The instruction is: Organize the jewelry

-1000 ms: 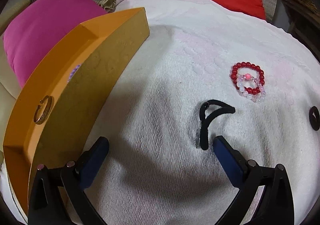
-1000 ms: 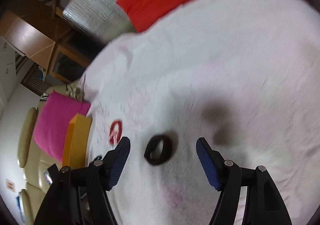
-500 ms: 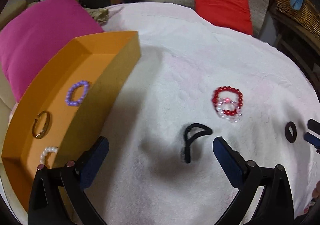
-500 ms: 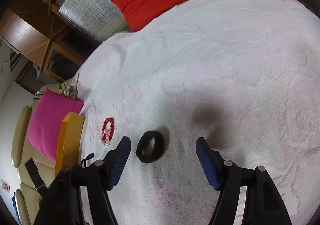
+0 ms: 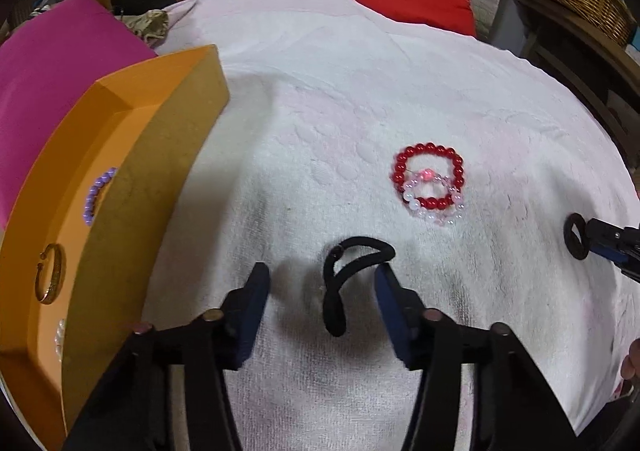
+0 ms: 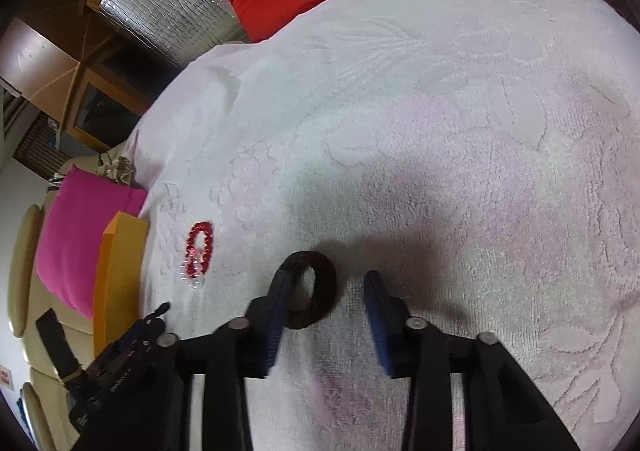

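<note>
Left wrist view: the left gripper [image 5: 322,287] has just been closing, and its fingers [image 5: 256,291] are apart, straddling the black hair tie [image 5: 340,287] that lies folded on the towel [image 5: 320,91]. The tie's loop sits close to the right finger and clear of the left, with no squeeze on it yet. To grip well, centre the fingers on the doubled strand and press down into the towel before closing. Ahead of the fingers lie the red bracelet [image 5: 430,171] and the pale one [image 5: 436,211]; left of them stands the orange box [image 5: 132,179].

Right wrist view: the right gripper [image 6: 326,291] has also just been closing, fingers apart around the scrunchie [image 6: 312,287], which touches the left finger while the right stands clear. Shifting slightly left should catch the ring's band
</note>
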The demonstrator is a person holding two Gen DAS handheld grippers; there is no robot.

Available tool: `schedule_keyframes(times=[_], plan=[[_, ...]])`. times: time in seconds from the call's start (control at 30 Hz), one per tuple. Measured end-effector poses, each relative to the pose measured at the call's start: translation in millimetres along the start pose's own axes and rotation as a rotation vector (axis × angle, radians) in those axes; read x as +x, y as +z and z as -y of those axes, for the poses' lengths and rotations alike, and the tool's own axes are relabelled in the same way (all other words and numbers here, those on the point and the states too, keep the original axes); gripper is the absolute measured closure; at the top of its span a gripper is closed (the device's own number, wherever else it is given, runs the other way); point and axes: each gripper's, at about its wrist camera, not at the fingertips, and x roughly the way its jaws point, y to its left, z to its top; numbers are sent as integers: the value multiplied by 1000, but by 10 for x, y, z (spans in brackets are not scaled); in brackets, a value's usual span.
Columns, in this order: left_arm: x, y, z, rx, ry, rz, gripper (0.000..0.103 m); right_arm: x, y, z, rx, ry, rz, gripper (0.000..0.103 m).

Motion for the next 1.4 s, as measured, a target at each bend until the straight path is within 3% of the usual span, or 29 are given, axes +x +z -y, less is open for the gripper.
schedule_keyframes(times=[0.2, 0.27, 0.3, 0.4, 0.5, 0.53, 0.63, 0.73, 0.83, 0.93, 1.1, 1.2, 1.27, 1.4], plan=[[13, 10, 6, -17, -7, -12, 56, -45, -4, -76, -33, -20, 21, 65], [-10, 19, -17, -30, -4, -9, 56, -103, 10, -119, -41, -41, 54, 60], [-12, 22, -29, -33, -5, -8, 56, -138, 14, -143, -49, -40, 74, 52], [-14, 14, -33, -25, -8, -9, 56, -214, 13, -282, -88, -14, 133, 49], [-5, -3, -29, -6, -16, -6, 56, -101, -35, -509, -153, 42, 112, 49], [-12, -11, -31, -4, -29, -2, 61, -40, -55, -587, -174, 61, 95, 49], [-15, -19, -17, 8, -72, 0, 86, 200, -99, -847, -240, 98, 36, 60], [2, -25, -6, 16, -94, 1, 92, 396, -89, -1006, -248, 127, -9, 63], [25, -3, -44, 1, -116, -7, 92, 602, -79, -1111, -213, 155, -55, 63], [32, 11, -68, -4, -128, -16, 92, 790, -105, -1217, -229, 125, -74, 63], [53, 43, -91, -13, -142, -26, 92, 904, -87, -1289, -237, 116, -65, 62], [55, 50, -111, -14, -144, -16, 92, 949, -140, -1382, -295, 72, -57, 72], [46, 32, -118, -8, -141, -8, 92, 977, -184, -1454, -355, 42, -67, 91], [22, 29, -110, -7, -154, 7, 93, 925, -258, -1499, -413, 13, -50, 94]])
